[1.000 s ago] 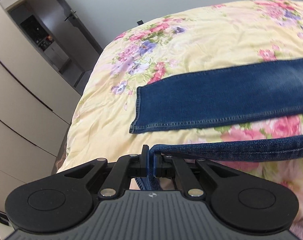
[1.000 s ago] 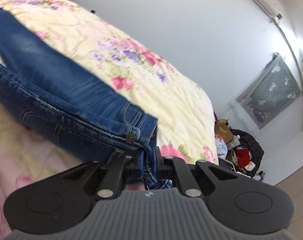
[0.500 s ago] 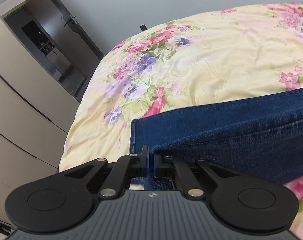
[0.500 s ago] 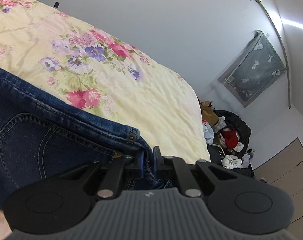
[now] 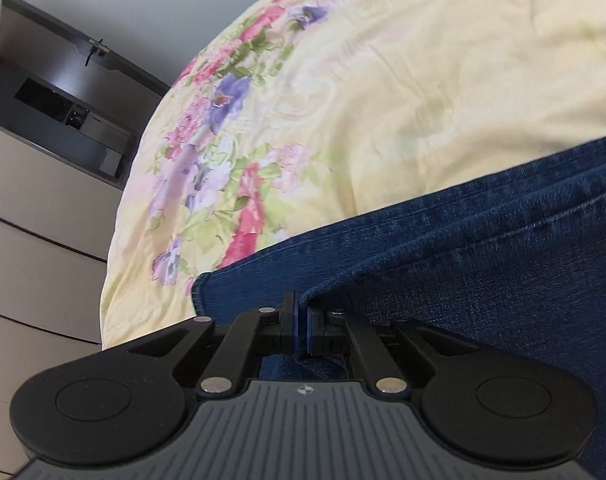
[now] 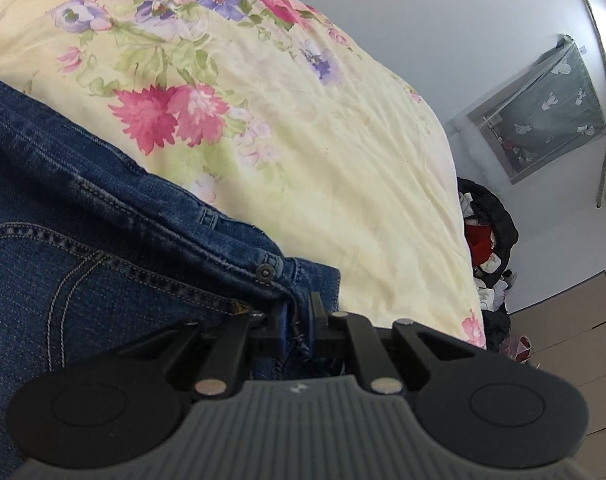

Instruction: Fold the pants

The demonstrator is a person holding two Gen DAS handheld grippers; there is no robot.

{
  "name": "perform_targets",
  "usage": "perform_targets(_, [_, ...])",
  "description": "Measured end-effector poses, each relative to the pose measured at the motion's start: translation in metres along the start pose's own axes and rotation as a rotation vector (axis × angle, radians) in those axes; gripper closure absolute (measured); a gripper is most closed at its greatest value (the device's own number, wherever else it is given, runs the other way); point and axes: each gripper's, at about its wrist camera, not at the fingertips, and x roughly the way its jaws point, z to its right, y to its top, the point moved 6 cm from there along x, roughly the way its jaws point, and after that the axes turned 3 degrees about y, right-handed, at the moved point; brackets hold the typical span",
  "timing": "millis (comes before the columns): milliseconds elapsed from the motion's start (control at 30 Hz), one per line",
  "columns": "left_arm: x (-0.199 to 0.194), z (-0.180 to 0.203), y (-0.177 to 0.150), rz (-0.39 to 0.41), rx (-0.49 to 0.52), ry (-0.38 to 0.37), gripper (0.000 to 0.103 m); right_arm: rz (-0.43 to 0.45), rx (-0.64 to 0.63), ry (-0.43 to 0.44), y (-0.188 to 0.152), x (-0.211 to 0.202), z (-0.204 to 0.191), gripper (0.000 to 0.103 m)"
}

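Dark blue jeans [image 5: 443,256] lie on a yellow floral bedspread [image 5: 383,100]. My left gripper [image 5: 301,308] is shut on the hem end of the upper leg, which rests low on the other leg, edges nearly lined up. In the right wrist view my right gripper [image 6: 297,312] is shut on the waistband corner of the jeans [image 6: 103,232], by a rivet and back pocket, low on the bedspread [image 6: 303,120].
A beige wardrobe [image 5: 31,240] and a dark doorway [image 5: 63,92] stand left of the bed. A pile of dark and red clothes [image 6: 487,232] lies past the bed's right edge, below a patterned curtain [image 6: 543,108].
Both grippers have carried the near leg and waistband forward and down onto the far leg. The held layer now rests on the other one, close to the bed.
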Motion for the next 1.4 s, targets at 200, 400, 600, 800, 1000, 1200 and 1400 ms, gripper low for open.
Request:
perform_targets(200, [0.002, 0.004, -0.004, 0.003, 0.007, 0.014, 0.1, 0.031, 0.001, -0.031, 0.003, 0.001, -0.002, 0.101])
perform_targets(400, [-0.004, -0.017, 0.003, -0.01, -0.031, -0.007, 0.099, 0.103, 0.053, -0.022, 0.022, -0.022, 0.015, 0.101])
perform_targets(600, [0.006, -0.009, 0.004, -0.016, -0.017, -0.007, 0.094, 0.023, 0.041, -0.018, 0.024, 0.012, -0.005, 0.1])
perform_targets(800, [0.0, -0.031, 0.006, 0.013, 0.022, 0.012, 0.038, 0.07, 0.043, -0.067, 0.025, -0.005, 0.0, 0.048])
perform_targets(1000, [-0.007, -0.042, 0.013, -0.007, 0.219, 0.034, 0.013, 0.087, 0.08, -0.079, 0.023, -0.033, 0.004, 0.046])
perform_targets(1200, [-0.007, -0.026, 0.014, 0.011, 0.629, 0.275, 0.01, 0.097, 0.053, -0.064, 0.019, -0.057, -0.011, 0.046])
perform_targets(1400, [0.006, -0.075, 0.014, -0.033, 0.368, 0.234, 0.022, 0.113, 0.016, -0.052, 0.012, -0.076, -0.02, 0.046])
